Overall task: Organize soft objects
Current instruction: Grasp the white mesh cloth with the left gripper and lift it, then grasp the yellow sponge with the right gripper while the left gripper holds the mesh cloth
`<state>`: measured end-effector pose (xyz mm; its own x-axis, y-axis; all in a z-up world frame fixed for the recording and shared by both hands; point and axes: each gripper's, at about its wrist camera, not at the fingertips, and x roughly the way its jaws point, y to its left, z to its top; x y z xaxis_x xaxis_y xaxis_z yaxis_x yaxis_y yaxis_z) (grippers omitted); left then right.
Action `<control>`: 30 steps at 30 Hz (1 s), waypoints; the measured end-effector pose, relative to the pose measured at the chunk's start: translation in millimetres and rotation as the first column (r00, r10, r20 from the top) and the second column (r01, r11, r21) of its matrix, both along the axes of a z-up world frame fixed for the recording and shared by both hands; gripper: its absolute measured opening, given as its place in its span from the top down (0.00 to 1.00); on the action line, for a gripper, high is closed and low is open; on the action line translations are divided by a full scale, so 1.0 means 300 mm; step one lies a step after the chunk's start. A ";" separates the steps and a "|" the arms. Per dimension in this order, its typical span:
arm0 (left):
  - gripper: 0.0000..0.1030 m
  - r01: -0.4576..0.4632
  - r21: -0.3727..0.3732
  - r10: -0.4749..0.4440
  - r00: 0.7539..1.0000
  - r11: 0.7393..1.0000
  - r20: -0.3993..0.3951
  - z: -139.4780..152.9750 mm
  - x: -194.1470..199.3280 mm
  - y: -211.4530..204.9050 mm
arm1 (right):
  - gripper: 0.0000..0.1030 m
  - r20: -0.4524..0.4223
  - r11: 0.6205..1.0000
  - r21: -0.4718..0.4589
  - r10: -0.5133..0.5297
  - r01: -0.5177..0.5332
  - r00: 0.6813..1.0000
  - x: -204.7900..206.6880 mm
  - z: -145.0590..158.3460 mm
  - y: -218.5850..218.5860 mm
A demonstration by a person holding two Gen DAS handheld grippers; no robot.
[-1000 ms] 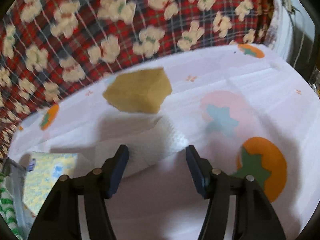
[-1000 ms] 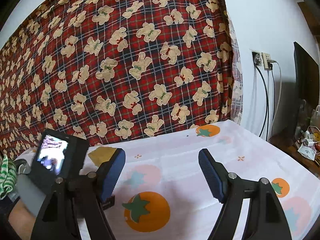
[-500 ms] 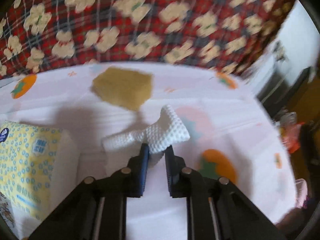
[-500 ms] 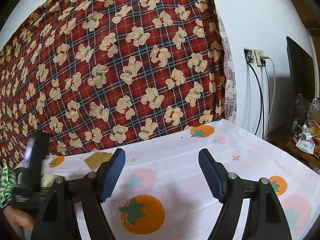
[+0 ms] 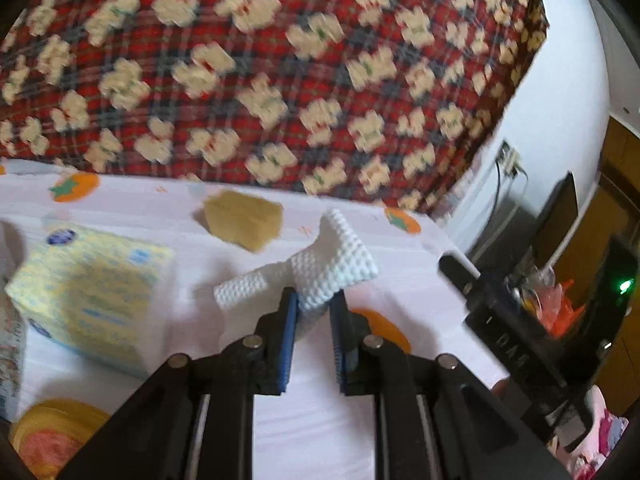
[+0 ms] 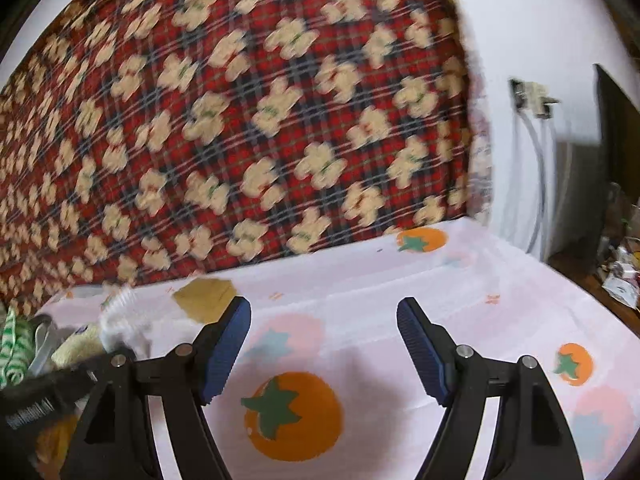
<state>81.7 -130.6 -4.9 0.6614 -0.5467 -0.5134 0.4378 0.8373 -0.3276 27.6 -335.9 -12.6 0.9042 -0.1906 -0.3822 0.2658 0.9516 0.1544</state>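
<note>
Your left gripper (image 5: 314, 304) pinched the white cloth (image 5: 320, 270) above the tablecloth (image 5: 320, 420); your right gripper (image 6: 324, 344) stayed spread, holding nothing.

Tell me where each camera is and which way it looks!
Left wrist: sits on the left gripper, looking along its fingers, shut on a white waffle cloth; beyond lie a tan sponge and a yellow tissue pack.
Right wrist: sits on the right gripper, fingers wide open over the persimmon-print tablecloth.
Shared: both face the teddy-bear plaid blanket and show the sponge, the cloth and each other's gripper.
</note>
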 end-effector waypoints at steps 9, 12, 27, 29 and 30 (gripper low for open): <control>0.86 -0.125 -0.053 0.132 0.980 0.991 0.148 0.054 -0.035 0.078 | 0.17 -0.175 0.912 -0.276 0.263 -0.304 0.949 0.311 -0.038 0.201; 0.86 -0.161 -0.071 0.171 0.967 0.984 0.189 0.071 -0.051 0.100 | 0.17 -0.258 0.853 -0.292 0.365 -0.432 0.895 0.445 -0.057 0.256; 0.86 -0.181 -0.090 0.192 0.973 0.979 0.130 0.049 -0.031 0.115 | 0.37 -0.405 0.807 -0.140 0.481 -0.573 0.777 0.751 -0.141 0.273; 0.86 -0.185 -0.082 0.195 0.970 0.979 0.142 0.050 -0.035 0.112 | 0.46 -0.419 0.824 -0.073 0.486 -0.562 0.767 0.734 -0.145 0.257; 0.86 -0.188 -0.076 0.198 0.969 0.979 0.149 0.051 -0.037 0.109 | 0.47 -0.413 0.841 -0.052 0.473 -0.539 0.778 0.712 -0.146 0.239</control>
